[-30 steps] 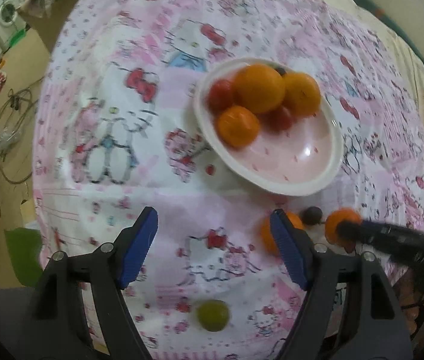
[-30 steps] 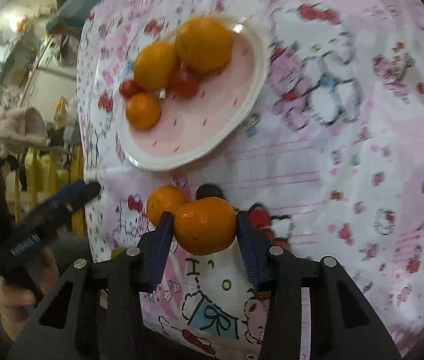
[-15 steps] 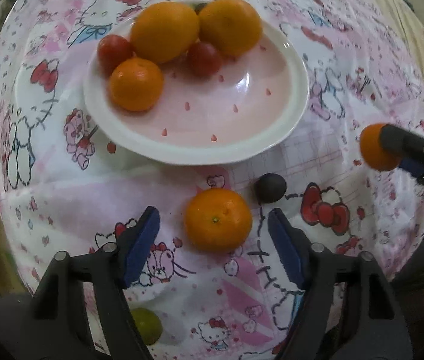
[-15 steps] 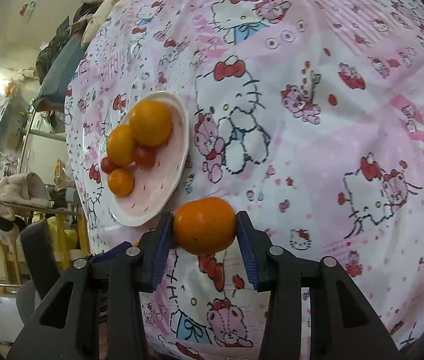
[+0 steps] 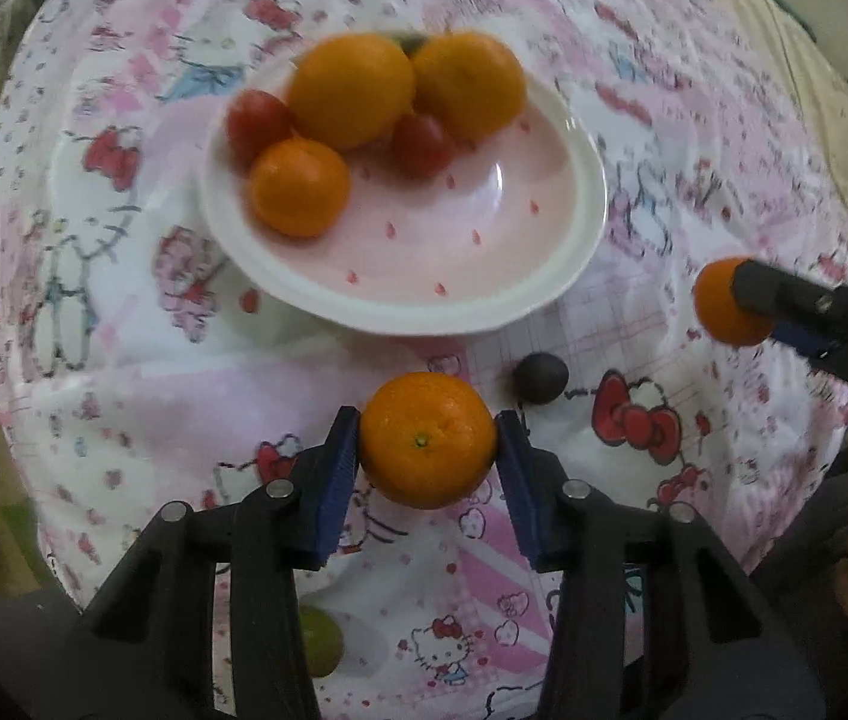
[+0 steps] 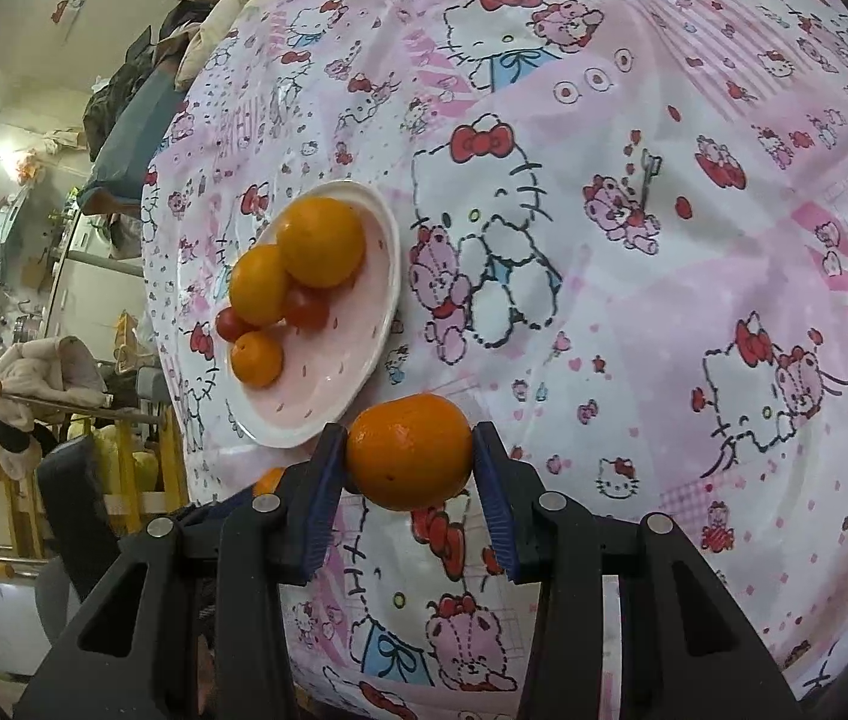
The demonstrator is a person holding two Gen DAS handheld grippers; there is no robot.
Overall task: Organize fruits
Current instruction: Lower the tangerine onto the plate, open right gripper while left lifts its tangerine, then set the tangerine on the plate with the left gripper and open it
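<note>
A white and pink plate (image 5: 544,276) (image 6: 364,360) holds three oranges (image 5: 352,96) and two red tomatoes (image 5: 256,120). My left gripper (image 5: 427,438) is shut on an orange (image 5: 427,438) just in front of the plate. My right gripper (image 6: 409,450) is shut on another orange (image 6: 409,450) and holds it above the table, right of the plate; it shows at the right in the left wrist view (image 5: 724,300). A dark plum (image 5: 540,378) lies on the cloth beside the left gripper. A green lime (image 5: 322,639) lies near the table's front edge.
A pink Hello Kitty tablecloth (image 6: 664,240) covers the round table. Clutter, clothes and a wooden rack (image 6: 34,396) stand beyond the table's left edge in the right wrist view.
My left gripper moved in and closed on the orange in front of the plate. My right gripper lifted its orange off the cloth and drew back from the plate.
</note>
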